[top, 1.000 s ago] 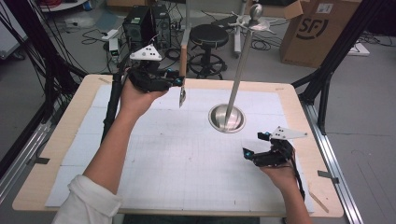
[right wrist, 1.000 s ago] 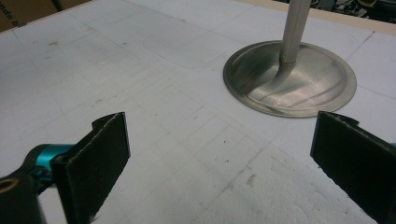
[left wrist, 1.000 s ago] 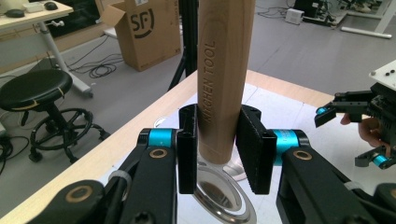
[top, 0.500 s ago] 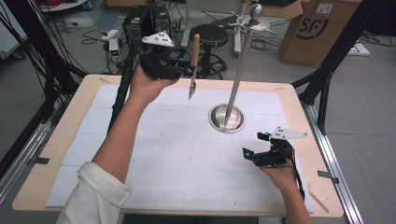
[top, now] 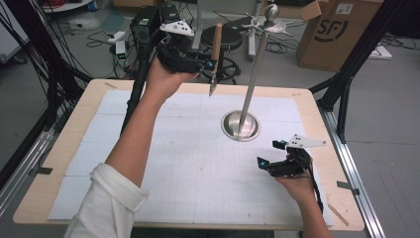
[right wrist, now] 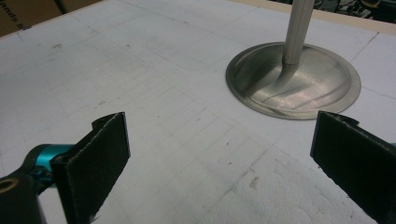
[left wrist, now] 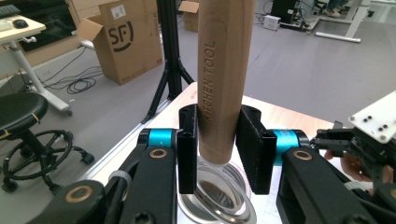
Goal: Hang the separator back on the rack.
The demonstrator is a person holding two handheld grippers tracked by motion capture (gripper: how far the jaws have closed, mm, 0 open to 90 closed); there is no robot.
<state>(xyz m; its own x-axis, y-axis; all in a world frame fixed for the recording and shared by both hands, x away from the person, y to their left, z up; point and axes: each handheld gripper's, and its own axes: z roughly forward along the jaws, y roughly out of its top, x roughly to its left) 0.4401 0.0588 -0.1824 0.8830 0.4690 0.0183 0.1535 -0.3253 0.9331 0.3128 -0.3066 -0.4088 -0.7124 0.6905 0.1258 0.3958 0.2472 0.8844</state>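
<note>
From where I stand, the left gripper (top: 210, 63) is raised above the far edge of the table, at about eleven o'clock from the round steel base of the tall metal stand (top: 240, 125). Its jaws pinch the pale wooden handle (left wrist: 223, 79) of a kitchen utensil stamped "KITCHEN TOOL", which hangs upright with its small metal tip (top: 212, 85) pointing down over the white gridded mat (top: 163, 163). In the left gripper view the black pads (left wrist: 187, 147) press both sides of the handle close to its lower end, with the stand's shiny base just beneath.

The right gripper (top: 268, 154) sits low near the table at about four o'clock from the base, jaws spread wide and holding nothing; its own view looks between them at the dish-shaped base (right wrist: 294, 81) and the pole rising from it.

I judge the utensil to be light and stiff, the smooth round wood a little prone to twisting in a flat-pad grip. Taking it across the thick part of the handle, as here, seems right; the thin metal end looks like the worse place to hold.

The stand's top carries hooked arms (top: 260, 22), near one o'clock from the utensil.
</note>
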